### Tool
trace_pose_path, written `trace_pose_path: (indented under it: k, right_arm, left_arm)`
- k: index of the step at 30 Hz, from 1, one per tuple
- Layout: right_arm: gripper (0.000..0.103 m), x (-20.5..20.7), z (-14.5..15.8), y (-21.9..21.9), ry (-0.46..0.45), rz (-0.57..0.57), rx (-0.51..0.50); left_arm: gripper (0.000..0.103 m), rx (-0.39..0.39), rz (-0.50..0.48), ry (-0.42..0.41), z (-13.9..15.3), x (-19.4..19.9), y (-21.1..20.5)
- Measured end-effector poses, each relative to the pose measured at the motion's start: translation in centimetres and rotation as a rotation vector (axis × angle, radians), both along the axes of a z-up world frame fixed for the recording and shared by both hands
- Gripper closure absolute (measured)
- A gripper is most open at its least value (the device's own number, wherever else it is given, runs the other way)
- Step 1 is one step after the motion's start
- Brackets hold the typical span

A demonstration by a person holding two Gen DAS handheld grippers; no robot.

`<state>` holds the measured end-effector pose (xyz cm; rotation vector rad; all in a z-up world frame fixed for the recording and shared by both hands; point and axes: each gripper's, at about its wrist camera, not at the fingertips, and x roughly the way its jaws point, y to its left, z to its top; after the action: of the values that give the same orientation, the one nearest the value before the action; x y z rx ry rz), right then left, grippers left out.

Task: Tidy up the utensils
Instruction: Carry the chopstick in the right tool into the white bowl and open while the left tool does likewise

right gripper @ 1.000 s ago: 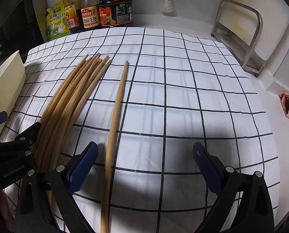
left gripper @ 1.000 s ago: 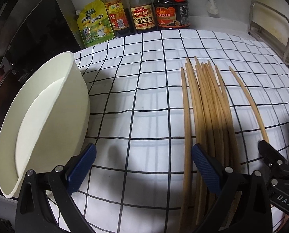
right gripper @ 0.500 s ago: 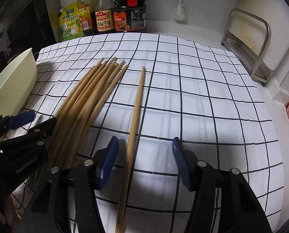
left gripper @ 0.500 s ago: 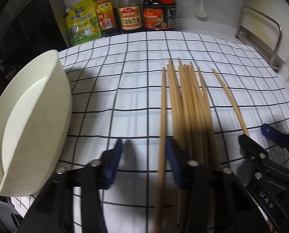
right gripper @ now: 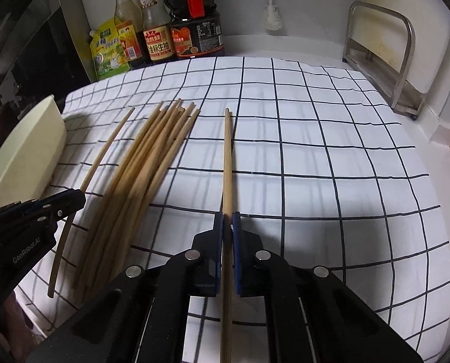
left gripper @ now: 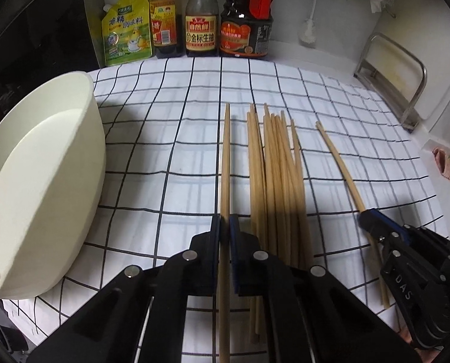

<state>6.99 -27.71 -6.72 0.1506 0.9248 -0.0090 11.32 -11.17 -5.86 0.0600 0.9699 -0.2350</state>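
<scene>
Left wrist view showed a pale wooden chopstick (left gripper: pixel 225 163) pinched between the blue pads of my left gripper (left gripper: pixel 225 227), whose jaws had just closed on it; its tip pointed to twelve o'clock over the white cloth with a black grid (left gripper: pixel 170 121). At three o'clock of it lay the loose bundle of wooden chopsticks (left gripper: pixel 276 175), flat on the cloth and just beside the held one. Beyond the bundle, toward four o'clock, my right gripper (left gripper: pixel 365 217) had just clamped a second lone wooden chopstick (left gripper: pixel 337 157). Right wrist view showed that stick (right gripper: pixel 227 163) between shut jaws, apart from the bundle at nine o'clock. A cream plastic tub (left gripper: pixel 40 175) stood at nine o'clock on the cloth's edge. Four sauce containers (left gripper: pixel 200 27) lined the wall at twelve o'clock.
</scene>
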Motion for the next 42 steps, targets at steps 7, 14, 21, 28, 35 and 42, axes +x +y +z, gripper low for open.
trace_pose_path:
  k: [7, 14, 21, 28, 35, 42]
  right_arm:
    - [0.097, -1.0, 4.6, 1.7, -0.09, 0.016, 0.053]
    - [0.097, 0.3, 9.7, 7.3, -0.172, 0.136, 0.083]
    - [0.097, 3.7, 11.4, 15.7, -0.179, 0.307, 0.117]
    - [0.097, 7.0, 9.9, 23.3, -0.113, 0.421, 0.134]
    - [0.097, 9.6, 7.2, 27.9, -0.023, 0.476, 0.133]
    - [0.097, 10.8, 5.1, 29.3, 0.049, 0.471, 0.132]
  left_arm:
    - [0.096, -0.075, -0.009, -0.065, 4.1, -1.2, 1.9]
    - [0.096, -0.137, 0.061, -0.155, 8.4, -1.7, 7.4]
    - [0.096, -0.132, 0.183, -0.221, 10.9, -1.1, 15.5]
    - [0.096, -0.09, 0.279, -0.186, 9.1, 0.6, 22.0]
    - [0.096, -0.078, 0.295, -0.123, 6.2, 1.8, 24.5]
    - [0.096, -0.083, 0.321, -0.048, 3.8, 3.0, 25.8]
